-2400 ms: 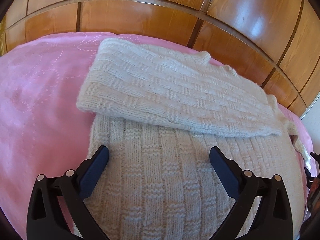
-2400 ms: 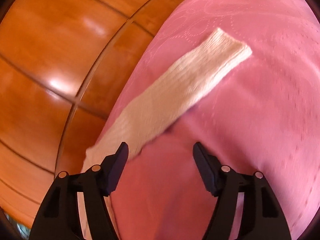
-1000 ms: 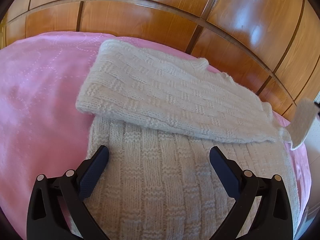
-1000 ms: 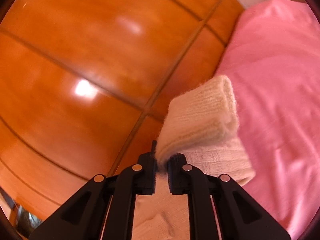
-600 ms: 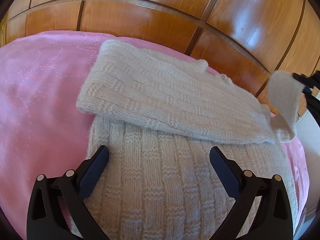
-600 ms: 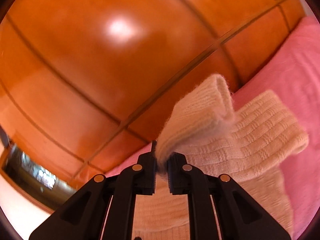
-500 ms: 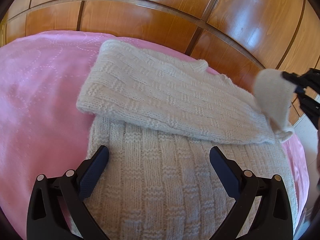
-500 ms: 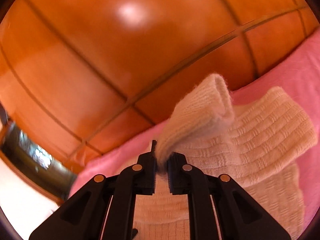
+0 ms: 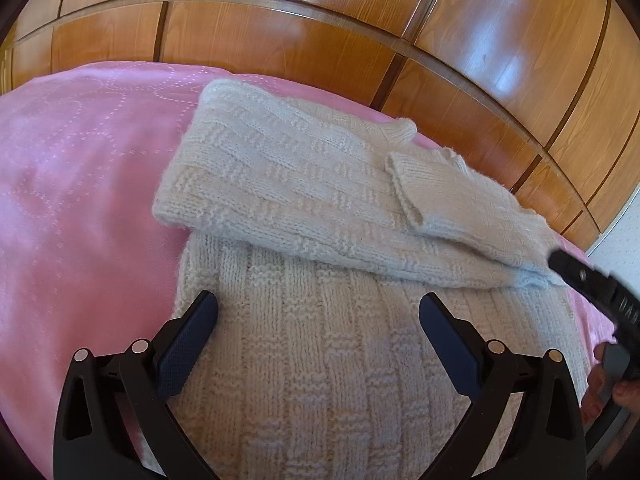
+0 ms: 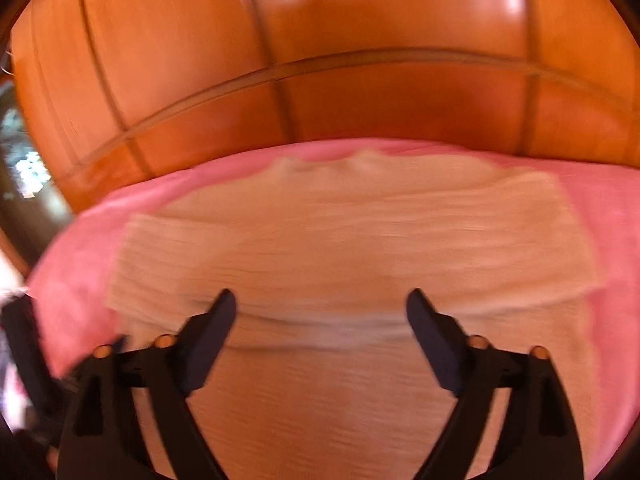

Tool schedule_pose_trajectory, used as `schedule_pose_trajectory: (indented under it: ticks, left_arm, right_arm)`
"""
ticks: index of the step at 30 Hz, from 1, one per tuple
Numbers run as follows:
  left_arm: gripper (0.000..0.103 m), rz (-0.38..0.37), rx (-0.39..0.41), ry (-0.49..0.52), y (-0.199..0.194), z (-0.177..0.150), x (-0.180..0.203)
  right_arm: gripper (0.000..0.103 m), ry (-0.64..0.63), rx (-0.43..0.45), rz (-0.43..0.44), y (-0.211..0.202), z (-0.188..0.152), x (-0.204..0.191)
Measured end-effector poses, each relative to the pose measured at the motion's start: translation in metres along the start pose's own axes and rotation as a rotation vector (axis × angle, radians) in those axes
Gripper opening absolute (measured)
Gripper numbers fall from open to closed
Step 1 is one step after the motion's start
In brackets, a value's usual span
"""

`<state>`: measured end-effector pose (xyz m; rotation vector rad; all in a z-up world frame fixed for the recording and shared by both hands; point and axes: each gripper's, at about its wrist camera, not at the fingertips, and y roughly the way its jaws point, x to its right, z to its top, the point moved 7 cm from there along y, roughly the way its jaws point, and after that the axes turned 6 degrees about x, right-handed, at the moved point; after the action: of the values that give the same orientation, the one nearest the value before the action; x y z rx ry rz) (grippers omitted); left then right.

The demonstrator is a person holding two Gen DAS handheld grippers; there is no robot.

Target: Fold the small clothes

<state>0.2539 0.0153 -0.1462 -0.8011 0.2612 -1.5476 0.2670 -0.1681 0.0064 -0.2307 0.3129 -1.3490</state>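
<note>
A cream knitted sweater (image 9: 304, 352) lies on the pink bedspread (image 9: 80, 200). One sleeve (image 9: 280, 184) is folded across its upper part, and the second sleeve (image 9: 452, 200) now lies on top of it from the right. My left gripper (image 9: 318, 320) is open and empty, just above the sweater's body. My right gripper (image 10: 320, 320) is open and empty over the sweater (image 10: 360, 248); its view is blurred. Part of the right gripper also shows at the right edge of the left wrist view (image 9: 592, 292).
A glossy wooden headboard (image 9: 360, 48) runs along the far side of the bed, close behind the sweater's collar. Pink bedspread lies to the left of the sweater. A white wall (image 9: 628, 220) shows at the far right.
My right gripper carried the second sleeve over the sweater, let it go on top of the first sleeve and opened. It then swung to face the sweater. The left gripper stayed put.
</note>
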Motion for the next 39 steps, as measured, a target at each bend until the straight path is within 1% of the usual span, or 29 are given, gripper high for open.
schedule_pose_trajectory:
  ticks: [1,3,4,5,7,9,10,11,12,13,14,16,17,19,21,22,23,24,26,28,30,31,32,33,34,35,36,37,39]
  left_arm:
    - [0.099,0.001,0.0,0.001,0.0,0.0,0.0]
    - [0.099,0.004,-0.002,0.002,0.0,0.0,0.0]
    - [0.099,0.005,-0.003,0.003,0.0,0.0,0.0]
    - [0.099,0.006,-0.006,0.003,0.0,0.0,0.0]
    - [0.099,0.008,-0.013,0.0,0.0,0.001,0.0]
    - [0.099,0.02,-0.017,-0.004,-0.003,0.004,0.001]
    - [0.099,0.028,-0.028,-0.007,-0.005,0.005,0.002]
    - [0.098,0.028,-0.036,-0.012,-0.006,0.006,0.003]
    - [0.098,-0.001,-0.046,-0.03,-0.01,0.01,0.008]
    - [0.096,-0.034,-0.046,-0.046,-0.013,0.014,0.013]
    - [0.095,-0.064,-0.04,-0.062,-0.016,0.021,0.019]
    - [0.095,-0.079,-0.022,-0.072,-0.018,0.035,0.029]
    - [0.092,-0.08,-0.02,-0.069,-0.015,0.044,0.037]
    - [0.084,-0.088,-0.022,-0.047,-0.008,0.056,0.049]
    - [0.083,-0.084,-0.027,-0.008,0.005,0.066,0.062]
    - [0.078,-0.076,-0.038,0.008,0.014,0.069,0.066]
    - [0.076,-0.069,-0.051,0.019,0.021,0.071,0.069]
    - [0.075,-0.064,-0.087,0.026,0.034,0.071,0.072]
    - [0.061,-0.06,-0.143,0.006,0.051,0.067,0.074]
    - [0.055,-0.056,-0.21,-0.005,0.07,0.06,0.075]
    - [0.046,-0.057,-0.18,0.0,0.074,0.059,0.076]
    - [0.027,-0.071,-0.175,0.011,0.074,0.06,0.079]
    - [0.015,-0.101,-0.176,0.023,0.074,0.061,0.084]
    - [0.014,-0.119,-0.168,0.022,0.069,0.062,0.087]
    - [0.012,-0.14,-0.138,0.019,0.062,0.067,0.09]
    - [0.012,-0.159,-0.093,0.021,0.052,0.073,0.093]
    - [0.012,-0.172,-0.067,0.022,0.044,0.077,0.094]
    - [0.012,-0.181,-0.05,0.018,0.038,0.08,0.094]
    - [0.012,-0.178,-0.043,0.021,0.034,0.078,0.092]
  right_arm:
    - [0.088,-0.003,0.016,-0.039,-0.007,-0.004,0.009]
    - [0.096,-0.002,0.038,-0.177,-0.02,-0.011,0.039]
    - [0.096,0.008,0.045,-0.232,-0.025,-0.011,0.051]
    - [0.097,0.044,0.054,-0.301,-0.033,-0.014,0.072]
    - [0.098,0.118,0.051,-0.365,-0.038,-0.018,0.099]
    - [0.099,0.269,0.027,-0.424,-0.041,-0.032,0.135]
    - [0.099,0.334,0.009,-0.431,-0.042,-0.039,0.148]
    - [0.099,0.445,-0.024,-0.426,-0.04,-0.052,0.167]
    - [0.099,0.496,-0.017,-0.392,-0.041,-0.056,0.175]
    - [0.099,0.513,0.011,-0.373,-0.043,-0.055,0.177]
    - [0.099,0.506,0.017,-0.378,-0.043,-0.055,0.175]
    - [0.1,0.47,-0.008,-0.409,-0.04,-0.056,0.173]
    - [0.101,0.457,-0.022,-0.419,-0.044,-0.057,0.174]
    - [0.101,0.415,-0.054,-0.464,-0.039,-0.057,0.171]
    - [0.101,0.396,-0.063,-0.482,-0.035,-0.058,0.167]
    - [0.101,0.398,-0.063,-0.48,-0.035,-0.057,0.168]
    - [0.101,0.403,-0.059,-0.475,-0.036,-0.057,0.168]
    - [0.101,0.408,-0.054,-0.469,-0.037,-0.057,0.169]
    - [0.101,0.415,-0.049,-0.463,-0.036,-0.056,0.169]
    - [0.101,0.414,-0.048,-0.463,-0.037,-0.055,0.169]
    - [0.101,0.413,-0.048,-0.464,-0.037,-0.055,0.169]
    - [0.101,0.414,-0.048,-0.463,-0.037,-0.055,0.17]
    - [0.101,0.415,-0.048,-0.463,-0.037,-0.055,0.169]
    - [0.101,0.416,-0.047,-0.462,-0.037,-0.054,0.169]
    - [0.101,0.417,-0.046,-0.461,-0.036,-0.054,0.169]
    - [0.101,0.418,-0.045,-0.46,-0.036,-0.054,0.169]
    - [0.101,0.418,-0.045,-0.46,-0.036,-0.054,0.169]
    - [0.101,0.418,-0.045,-0.46,-0.037,-0.055,0.169]
    - [0.101,0.418,-0.045,-0.46,-0.037,-0.054,0.168]
